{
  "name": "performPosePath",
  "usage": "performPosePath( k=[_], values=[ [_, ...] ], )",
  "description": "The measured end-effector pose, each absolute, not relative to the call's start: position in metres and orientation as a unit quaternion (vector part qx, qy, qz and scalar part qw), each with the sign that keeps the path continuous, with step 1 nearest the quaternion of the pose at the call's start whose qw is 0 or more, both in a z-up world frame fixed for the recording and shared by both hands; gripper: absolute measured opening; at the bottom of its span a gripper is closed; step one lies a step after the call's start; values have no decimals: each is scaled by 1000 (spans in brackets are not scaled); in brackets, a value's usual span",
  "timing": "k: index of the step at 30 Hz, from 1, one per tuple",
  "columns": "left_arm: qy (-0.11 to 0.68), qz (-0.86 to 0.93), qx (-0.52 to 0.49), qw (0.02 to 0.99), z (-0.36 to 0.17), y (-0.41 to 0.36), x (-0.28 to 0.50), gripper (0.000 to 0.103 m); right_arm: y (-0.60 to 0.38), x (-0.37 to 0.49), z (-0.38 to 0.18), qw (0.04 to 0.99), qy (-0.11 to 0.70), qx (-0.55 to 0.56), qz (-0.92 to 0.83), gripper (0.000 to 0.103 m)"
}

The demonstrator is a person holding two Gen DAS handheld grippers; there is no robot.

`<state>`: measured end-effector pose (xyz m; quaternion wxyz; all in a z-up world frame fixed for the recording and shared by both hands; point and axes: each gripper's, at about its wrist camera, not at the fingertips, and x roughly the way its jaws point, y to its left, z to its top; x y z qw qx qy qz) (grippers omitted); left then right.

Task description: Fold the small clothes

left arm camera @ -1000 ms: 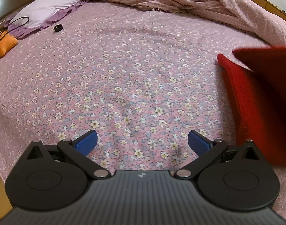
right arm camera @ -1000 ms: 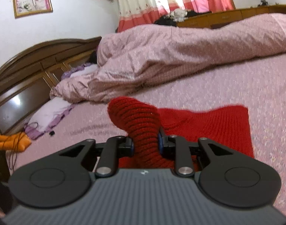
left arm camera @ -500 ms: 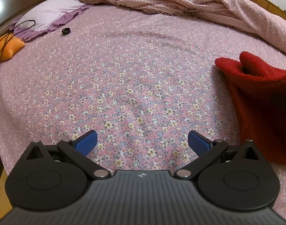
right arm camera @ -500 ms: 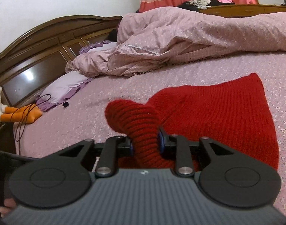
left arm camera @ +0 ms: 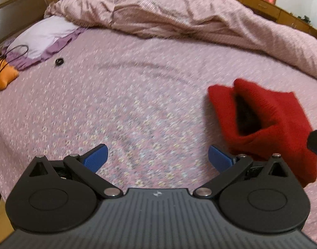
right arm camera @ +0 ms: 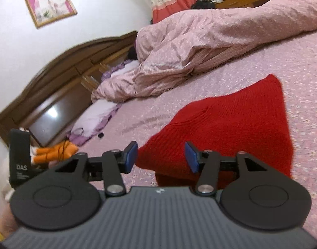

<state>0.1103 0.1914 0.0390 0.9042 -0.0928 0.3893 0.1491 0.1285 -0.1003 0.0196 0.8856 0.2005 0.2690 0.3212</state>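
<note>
A red knitted garment point(right arm camera: 231, 128) lies folded on the flowered pink bed sheet point(right arm camera: 299, 62). My right gripper point(right arm camera: 161, 157) hovers just in front of its near edge with jaws opening; the blue pads point(right arm camera: 132, 154) stand clear of the knit and nothing is pressed between them. In the left wrist view the same red garment point(left arm camera: 268, 124) sits at the right, its fold gaping dark in the middle. My left gripper point(left arm camera: 157, 157) is open above the bare sheet point(left arm camera: 127, 103), left of the garment, holding nothing.
A rumpled pink quilt point(left arm camera: 179, 14) fills the far side of the bed. A lilac pillow point(left arm camera: 44, 35), an orange soft toy point(left arm camera: 2, 76) with a black cord and a small black object point(left arm camera: 59, 61) lie near the wooden headboard point(right arm camera: 60, 87).
The right gripper has let go of the red knit fold it was pinching and drawn back; the fold now lies on the garment. The left gripper rose, and its view now takes in the quilt.
</note>
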Motion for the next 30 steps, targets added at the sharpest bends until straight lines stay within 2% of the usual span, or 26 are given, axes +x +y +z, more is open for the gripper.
performPosePath(
  k=[13,24,30],
  values=[
    [355,76,-71,929,79,129,133,103,-167,127,20,909,253,235,232,60],
    [340,31,-2,940,66,77,179,102,-198,134,-2,908,269,267,180,60],
    [353,28,0,935,45,74,202,92,-207,136,-15,904,282,278,164,60]
  ],
)
